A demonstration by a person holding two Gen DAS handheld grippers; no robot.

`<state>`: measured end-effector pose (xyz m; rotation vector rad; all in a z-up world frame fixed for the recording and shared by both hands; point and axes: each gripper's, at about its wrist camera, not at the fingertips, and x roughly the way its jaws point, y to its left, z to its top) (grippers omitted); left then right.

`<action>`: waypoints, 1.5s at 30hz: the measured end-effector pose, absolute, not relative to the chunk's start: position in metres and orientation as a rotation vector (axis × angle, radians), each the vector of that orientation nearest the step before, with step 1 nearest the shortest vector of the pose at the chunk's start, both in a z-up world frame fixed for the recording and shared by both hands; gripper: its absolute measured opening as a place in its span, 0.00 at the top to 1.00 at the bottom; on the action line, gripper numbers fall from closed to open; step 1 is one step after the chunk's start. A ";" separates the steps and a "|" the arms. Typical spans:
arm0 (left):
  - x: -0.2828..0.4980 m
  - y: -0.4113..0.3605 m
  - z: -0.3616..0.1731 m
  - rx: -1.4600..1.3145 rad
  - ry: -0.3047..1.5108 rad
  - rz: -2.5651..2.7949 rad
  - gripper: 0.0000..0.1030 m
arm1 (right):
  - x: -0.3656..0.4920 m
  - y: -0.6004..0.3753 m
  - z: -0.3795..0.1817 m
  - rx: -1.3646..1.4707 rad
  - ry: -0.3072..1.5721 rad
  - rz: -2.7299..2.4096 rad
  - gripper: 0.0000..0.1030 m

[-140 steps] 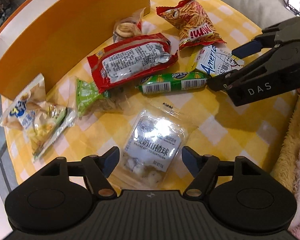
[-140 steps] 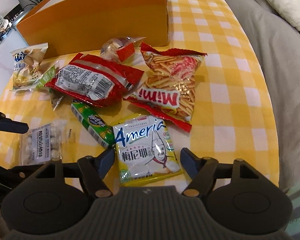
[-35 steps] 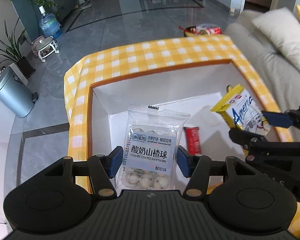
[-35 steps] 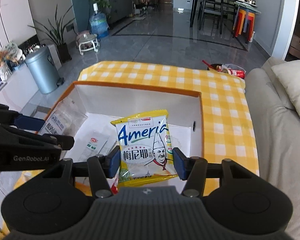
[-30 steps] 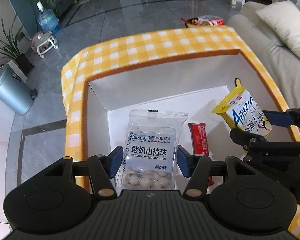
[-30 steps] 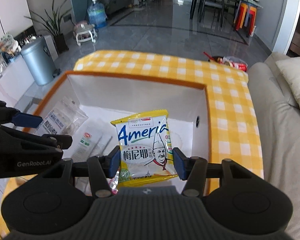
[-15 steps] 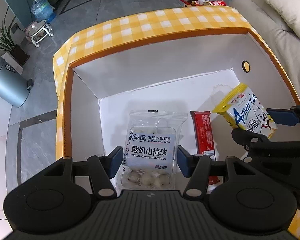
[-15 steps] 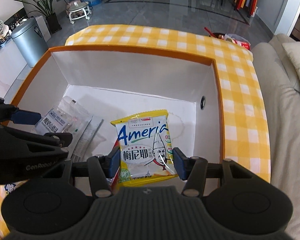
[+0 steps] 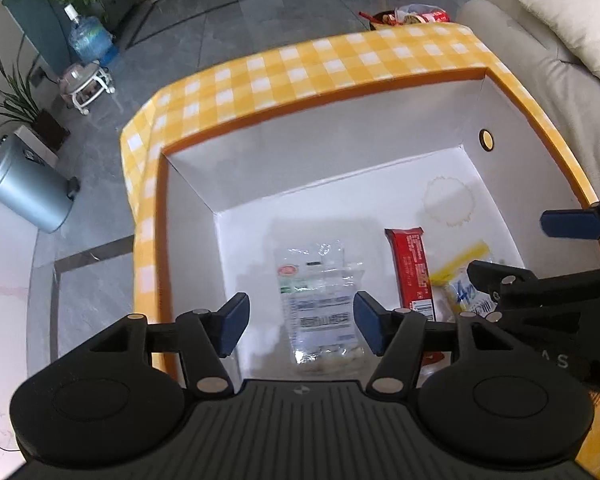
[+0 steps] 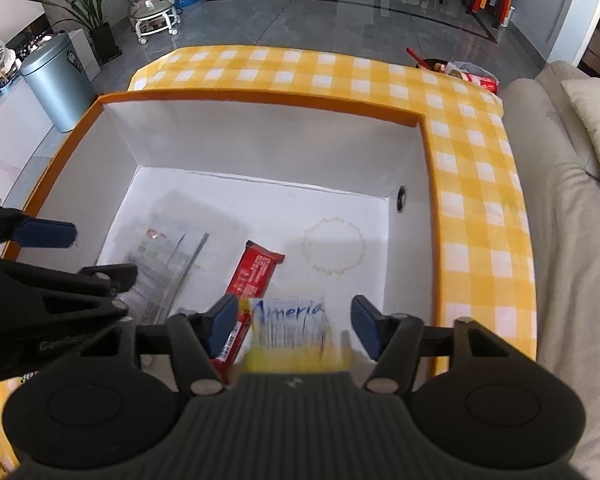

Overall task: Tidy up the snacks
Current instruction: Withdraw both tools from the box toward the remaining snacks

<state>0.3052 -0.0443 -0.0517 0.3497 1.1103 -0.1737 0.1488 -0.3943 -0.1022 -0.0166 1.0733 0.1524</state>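
Both grippers hang over the orange box with white inside (image 9: 380,120), also in the right wrist view (image 10: 260,136). My left gripper (image 9: 300,322) is open; the clear pack of yogurt hawthorn balls (image 9: 320,304) lies face down on the box floor below it. My right gripper (image 10: 292,326) is open; the yellow Ameria packet (image 10: 292,328) is blurred between and below its jaws, loose in the box. That packet shows in the left wrist view (image 9: 460,284) beside a red snack bar (image 9: 414,268). The red bar (image 10: 254,276) and the clear pack (image 10: 168,256) show in the right wrist view.
The box stands on a yellow checked tablecloth (image 10: 480,200). A beige sofa (image 10: 572,240) is at the right. A grey bin (image 10: 56,80), a water bottle and plants stand on the floor beyond.
Both grippers opened and let go. The hawthorn pack dropped onto the box floor, back side up. The Ameria packet fell from the right jaws into the box.
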 end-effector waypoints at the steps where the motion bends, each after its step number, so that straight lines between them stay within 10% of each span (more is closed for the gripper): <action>1: 0.305 -0.043 -0.049 0.345 1.108 -0.173 0.30 | 0.148 -0.395 -0.101 -0.015 1.069 0.151 0.34; 28: 0.201 -0.001 0.021 0.224 0.872 -0.196 0.28 | 0.031 -0.396 -0.022 -0.009 0.801 0.129 0.15; 45: 0.116 0.020 -0.010 0.124 0.893 -0.201 0.28 | -0.078 -0.412 -0.065 0.046 0.783 0.139 0.15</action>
